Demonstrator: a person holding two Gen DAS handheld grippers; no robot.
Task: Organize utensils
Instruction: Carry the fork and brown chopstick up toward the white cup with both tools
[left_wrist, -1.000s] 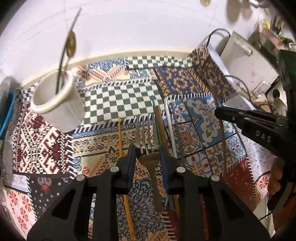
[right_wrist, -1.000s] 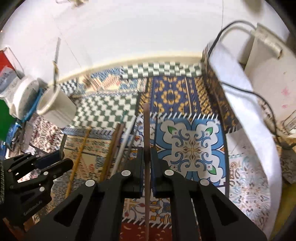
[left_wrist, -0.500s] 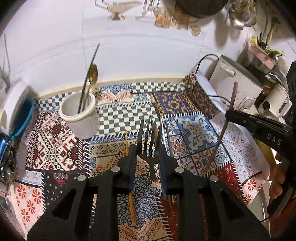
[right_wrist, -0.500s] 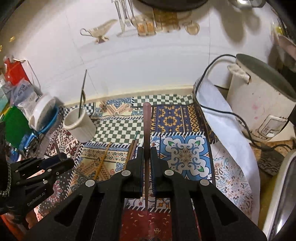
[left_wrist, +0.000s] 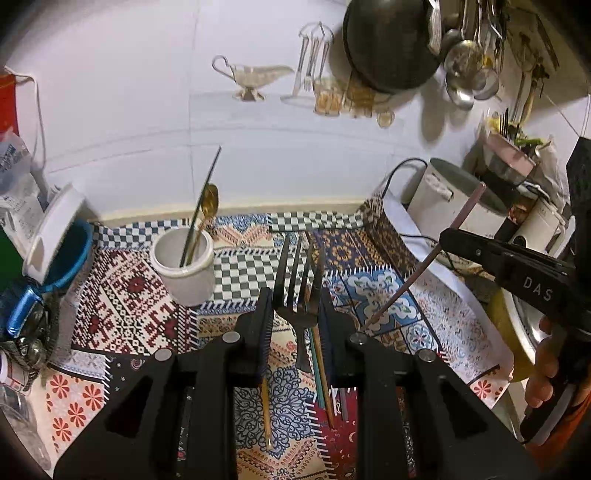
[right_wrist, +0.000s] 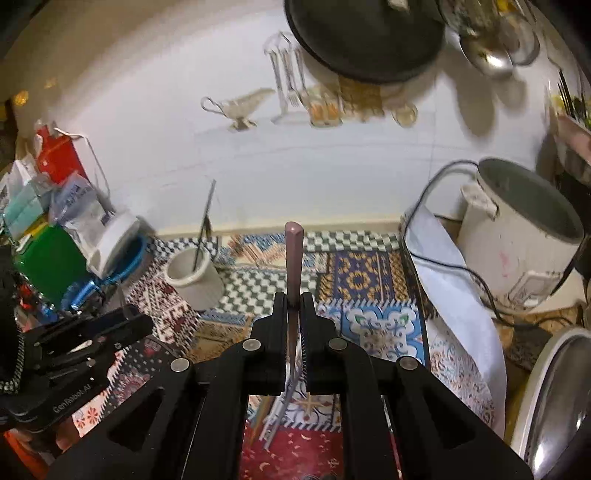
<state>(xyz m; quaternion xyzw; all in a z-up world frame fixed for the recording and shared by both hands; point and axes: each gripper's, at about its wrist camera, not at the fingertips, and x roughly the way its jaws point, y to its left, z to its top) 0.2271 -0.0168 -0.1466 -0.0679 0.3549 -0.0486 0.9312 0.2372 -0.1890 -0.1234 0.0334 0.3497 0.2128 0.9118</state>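
Note:
My left gripper is shut on a dark metal fork, tines pointing up and away, held above the patterned mat. My right gripper is shut on a brown chopstick that stands upright between the jaws; it shows at the right of the left wrist view. A white ceramic holder with a gold spoon and a dark stick stands at the mat's back left, also in the right wrist view. Several chopsticks lie on the mat under the left gripper.
A white rice cooker with a black cord stands at the right on a white cloth. Bags, a blue cup and a green box crowd the left. A pan and ladles hang on the wall.
Both grippers have risen well above the mat and pulled back. The fork came up off the mat in the left gripper; the chopstick stays clamped in the right.

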